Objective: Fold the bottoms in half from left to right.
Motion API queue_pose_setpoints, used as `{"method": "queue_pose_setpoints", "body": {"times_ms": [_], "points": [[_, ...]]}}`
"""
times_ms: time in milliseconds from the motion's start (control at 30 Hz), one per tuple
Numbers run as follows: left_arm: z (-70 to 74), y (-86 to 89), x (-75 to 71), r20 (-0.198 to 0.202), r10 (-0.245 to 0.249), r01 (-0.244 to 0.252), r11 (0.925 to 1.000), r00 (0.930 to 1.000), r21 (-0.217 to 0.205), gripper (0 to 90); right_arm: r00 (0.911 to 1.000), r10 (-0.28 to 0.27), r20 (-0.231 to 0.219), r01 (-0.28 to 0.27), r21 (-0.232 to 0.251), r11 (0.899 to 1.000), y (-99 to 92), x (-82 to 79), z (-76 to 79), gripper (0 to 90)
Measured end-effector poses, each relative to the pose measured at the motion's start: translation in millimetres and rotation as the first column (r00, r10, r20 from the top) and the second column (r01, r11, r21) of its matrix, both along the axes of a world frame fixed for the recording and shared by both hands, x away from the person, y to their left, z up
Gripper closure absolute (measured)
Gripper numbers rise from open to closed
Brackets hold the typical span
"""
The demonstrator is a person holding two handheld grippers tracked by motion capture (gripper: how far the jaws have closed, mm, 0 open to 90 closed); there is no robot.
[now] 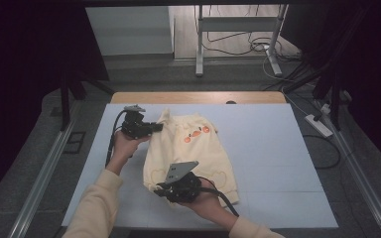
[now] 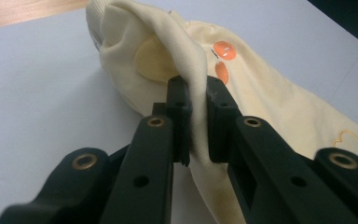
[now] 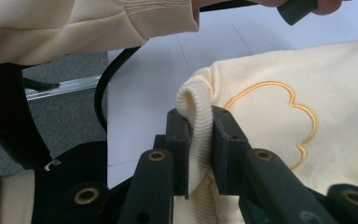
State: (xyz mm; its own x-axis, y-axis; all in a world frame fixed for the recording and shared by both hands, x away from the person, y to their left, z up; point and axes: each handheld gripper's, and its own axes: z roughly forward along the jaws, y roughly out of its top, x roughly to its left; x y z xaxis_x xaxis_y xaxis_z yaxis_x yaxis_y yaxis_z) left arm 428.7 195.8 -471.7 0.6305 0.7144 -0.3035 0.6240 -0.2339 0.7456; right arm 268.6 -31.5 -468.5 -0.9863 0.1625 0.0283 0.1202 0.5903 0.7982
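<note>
A pale yellow sweatshirt (image 1: 188,148) with small orange marks lies on the white table cover (image 1: 273,148), folded over. At its upper left, my left gripper (image 1: 157,127) is shut on a fold of the yellow cloth (image 2: 196,93), which is pinched between both pads. At the garment's near left corner, my right gripper (image 1: 159,187) is shut on the ribbed hem (image 3: 198,126). That ribbed edge loops up between the jaws, beside a yellow embroidered cloud outline (image 3: 279,116).
The wooden table edge (image 1: 198,96) shows behind the white cover. Metal rails (image 1: 44,168) run along both sides of the table. Cables and a power strip (image 1: 319,125) lie on the floor at right. A cream sleeve (image 3: 74,23) crosses the top of the right gripper view.
</note>
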Motion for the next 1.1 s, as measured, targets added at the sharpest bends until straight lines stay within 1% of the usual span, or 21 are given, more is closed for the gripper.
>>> {"method": "queue_pose_setpoints", "body": {"times_ms": [133,267,400,467,600,633,700,800,900,933,1100], "points": [[-0.3,-3.8,0.2,0.001,-0.004,0.004,1.0,1.0,-0.003,81.6,1.0,-0.003,-0.004,0.003,-0.005,1.0,-2.2,0.0,-1.1,78.2],[-0.6,-5.5,0.6,0.003,-0.004,0.004,1.0,1.0,0.003,81.7,1.0,-0.007,-0.005,0.007,-0.009,1.0,-4.6,0.1,-1.8,78.2],[-1.1,-6.7,0.5,0.003,-0.004,0.004,1.0,1.0,-0.003,81.6,0.9998,-0.017,-0.008,0.017,-0.013,1.0,-9.2,0.0,-0.9,78.2],[-1.6,-8.1,1.0,0.002,-0.008,0.008,1.0,1.0,-0.005,81.6,0.9998,-0.021,-0.001,0.021,-0.015,1.0,-11.7,-0.9,0.2,78.2],[-0.8,-11.4,1.4,0.006,-0.009,0.009,0.9999,0.9999,-0.009,81.6,0.9996,-0.029,0.003,0.029,-0.011,1.0,-18.4,-1.2,3.4,78.2],[-0.4,-12.5,1.4,0.006,-0.008,0.008,0.9999,1.0,-0.009,81.6,0.9994,-0.034,0.004,0.034,-0.012,0.999,-22.6,-0.5,4.2,78.2],[-0.6,-14.1,1.5,0.006,-0.007,0.007,0.9999,1.0,-0.013,81.6,0.9993,-0.036,0.004,0.036,-0.012,0.999,-24.3,-0.3,4.2,78.2],[-1.3,-17.0,2.1,0.002,-0.012,0.012,0.9998,0.9999,-0.017,81.6,0.9987,-0.051,-0.003,0.051,-0.013,0.999,-31.2,0.0,3.4,78.2],[-1.8,-20.3,2.2,0.004,-0.014,0.014,0.9998,0.9999,-0.011,81.6,0.9978,-0.066,-0.007,0.066,-0.017,0.998,-39.6,0.9,2.2,78.3],[-1.8,-21.2,2.1,0.003,-0.013,0.013,0.9999,0.9999,-0.012,81.6,0.9978,-0.066,-0.007,0.066,-0.017,0.998,-39.6,0.9,2.2,78.3],[-0.2,-26.2,3.5,0.003,-0.018,0.018,0.9998,0.9998,-0.011,81.6,0.9957,-0.091,-0.016,0.091,-0.01,0.996,-51.0,2.3,2.7,78.3]]}}
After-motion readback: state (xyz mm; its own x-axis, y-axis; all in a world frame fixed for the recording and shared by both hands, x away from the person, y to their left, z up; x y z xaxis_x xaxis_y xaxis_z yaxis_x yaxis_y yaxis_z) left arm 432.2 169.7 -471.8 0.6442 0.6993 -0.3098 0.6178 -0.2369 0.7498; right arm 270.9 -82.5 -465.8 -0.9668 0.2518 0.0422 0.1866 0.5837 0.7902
